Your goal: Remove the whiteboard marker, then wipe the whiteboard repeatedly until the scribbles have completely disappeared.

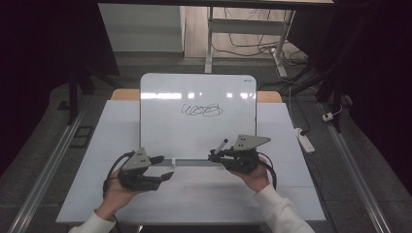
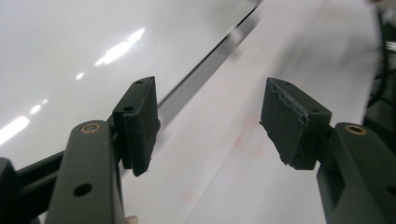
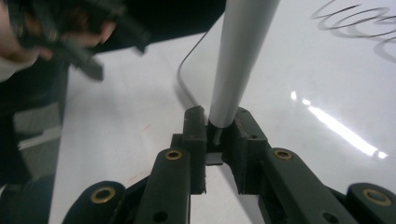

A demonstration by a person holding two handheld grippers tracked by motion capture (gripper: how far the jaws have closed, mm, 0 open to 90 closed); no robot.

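White counter (image 1: 291, 194) w/ whiteboard (image 1: 160, 131) lying flat, black scribble (image 1: 201, 110) near its middle. Left gripper (image 1: 165, 167) at board's near edge, jaws apart, nothing btwn. Right gripper (image 1: 214, 155) jaws clamped on grey marker (image 1: 221, 145), over board's near right corner.

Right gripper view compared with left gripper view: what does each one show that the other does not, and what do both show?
The right gripper view alone shows the right hand-held gripper shut on a grey marker, plus the black scribble. The left gripper view alone shows the left hand-held gripper from close up, its jaws open with nothing between them. Both show the glossy whiteboard and the white table.
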